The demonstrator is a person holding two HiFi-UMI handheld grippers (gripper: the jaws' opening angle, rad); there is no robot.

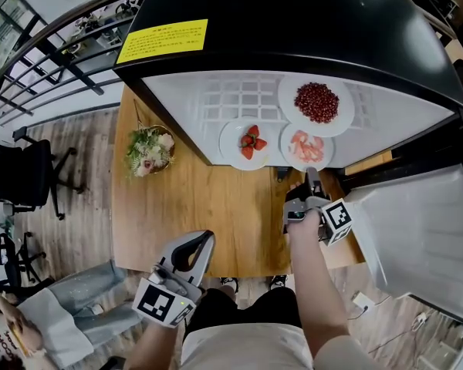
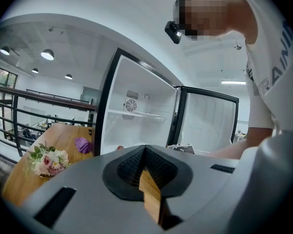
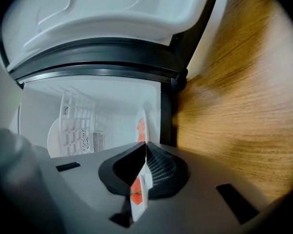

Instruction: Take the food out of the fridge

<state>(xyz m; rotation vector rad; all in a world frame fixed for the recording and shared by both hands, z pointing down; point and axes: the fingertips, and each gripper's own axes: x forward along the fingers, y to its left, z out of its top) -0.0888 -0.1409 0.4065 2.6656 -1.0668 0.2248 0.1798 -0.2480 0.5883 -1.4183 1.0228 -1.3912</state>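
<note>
Plate of pink food (image 1: 287, 151) just ahead of right tool (image 1: 312, 176), inside fridge (image 1: 177, 95), rim pinched between its jaws. Left tool (image 1: 204, 241) clenched on nothing, well behind. Extraction step; next probably needs level pull onto surface (image 1: 208, 206).

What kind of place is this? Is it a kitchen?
Probably an office or workroom, not a home kitchen: the small fridge stands on a wooden table, with a black office chair and a railing nearby.

an office-like indoor space: black railing (image 1: 54, 48), swivel chair (image 1: 19, 172), recessed ceiling lights (image 2: 47, 54), wooden table (image 1: 208, 214), fridge (image 1: 293, 21)
</note>
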